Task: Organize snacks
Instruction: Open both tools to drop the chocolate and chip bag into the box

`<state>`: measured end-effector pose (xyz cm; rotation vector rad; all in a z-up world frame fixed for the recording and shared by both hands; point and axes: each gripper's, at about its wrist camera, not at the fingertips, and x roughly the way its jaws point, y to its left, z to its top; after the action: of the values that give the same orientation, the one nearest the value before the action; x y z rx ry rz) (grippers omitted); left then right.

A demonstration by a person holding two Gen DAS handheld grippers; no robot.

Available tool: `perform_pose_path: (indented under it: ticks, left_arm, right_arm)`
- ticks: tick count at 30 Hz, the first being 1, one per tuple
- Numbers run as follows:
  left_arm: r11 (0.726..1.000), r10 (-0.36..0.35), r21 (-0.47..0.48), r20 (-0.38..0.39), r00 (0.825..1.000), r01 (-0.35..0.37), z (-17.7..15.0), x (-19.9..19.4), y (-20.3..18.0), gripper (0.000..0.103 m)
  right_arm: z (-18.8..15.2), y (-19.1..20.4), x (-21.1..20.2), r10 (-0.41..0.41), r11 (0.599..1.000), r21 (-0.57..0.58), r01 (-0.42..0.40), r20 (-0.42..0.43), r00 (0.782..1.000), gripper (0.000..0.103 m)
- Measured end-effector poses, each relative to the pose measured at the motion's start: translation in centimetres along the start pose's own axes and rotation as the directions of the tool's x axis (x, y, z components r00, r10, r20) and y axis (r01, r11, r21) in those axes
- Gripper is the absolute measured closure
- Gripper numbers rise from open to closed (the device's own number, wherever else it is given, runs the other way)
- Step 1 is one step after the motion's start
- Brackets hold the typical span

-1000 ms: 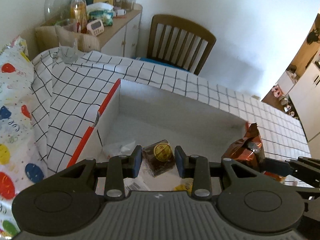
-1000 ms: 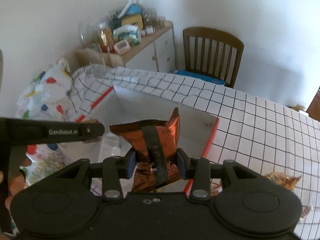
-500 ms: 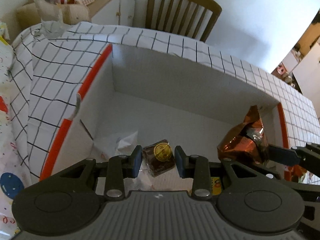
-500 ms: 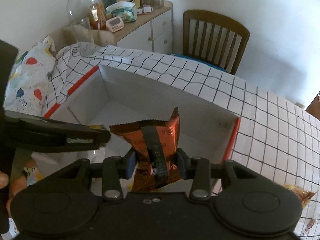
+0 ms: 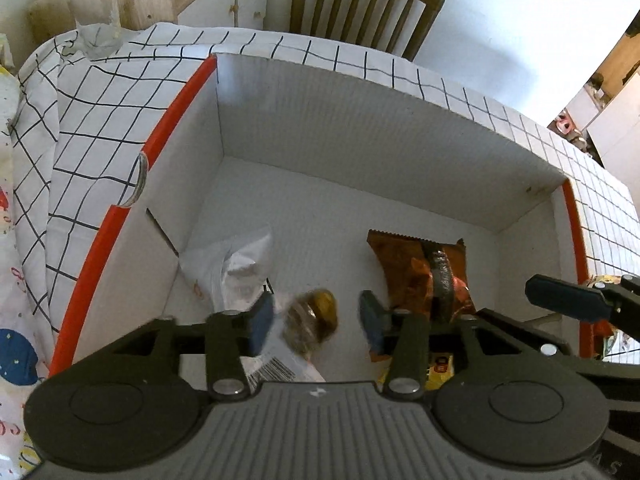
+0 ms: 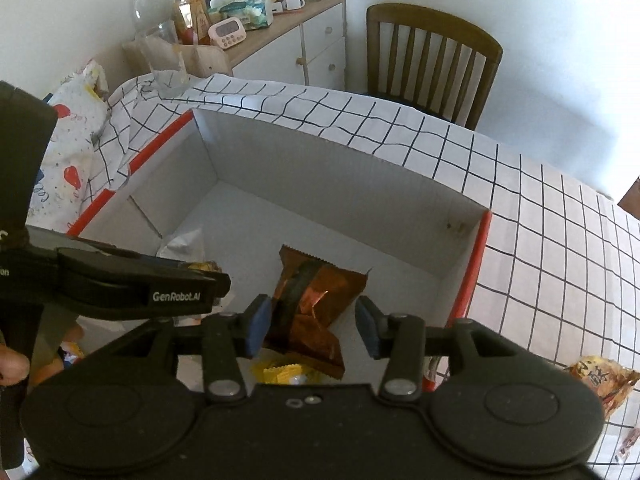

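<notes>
White-walled room; worktop (image 6: 532, 216) under a black-grid white cloth.
Item 1: white cardboard box (image 5: 360, 148) with red-edged flaps, standing open on the worktop.
Item 2: copper-orange snack packet (image 6: 316, 304), lying on the box floor between the spread fingers of the right claw (image 6: 312, 326), which is released.
Item 3: small dark wrapped cake with a gold label (image 5: 314, 318), blurred, loose in the gap of the left claw (image 5: 314, 322), also released.
Item 4: white packet (image 5: 232, 268) in the box's left corner.
Item 5: yellow packet (image 6: 286, 374) at the near box edge.
Item 6: wooden chair (image 6: 434, 64) beyond the worktop.
Item 7: snack bag (image 6: 600, 380) outside the box, right.
</notes>
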<state>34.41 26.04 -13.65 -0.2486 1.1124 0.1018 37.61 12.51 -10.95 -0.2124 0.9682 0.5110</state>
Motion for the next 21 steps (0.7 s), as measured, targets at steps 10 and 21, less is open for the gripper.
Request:
perform_pose_path:
  ticks: [10, 21]
  left_arm:
    - [1.000, 0.012, 0.002, 0.054, 0.998, -0.013, -0.9, -3.1, -0.7, 0.044]
    - [1.000, 0.008, 0.023, 0.130, 0.992, -0.011, -2.7, -7.7, -2.6, 0.044]
  right_arm:
    - [-0.8, 0.2, -2.3, 0.022, 1.000, -0.010, -0.022, 0.033, 0.999, 0.048]
    - [-2.0, -0.4, -6.9, 0.044, 0.999, -0.012, -0.043, 0.113, 0.993, 0.044]
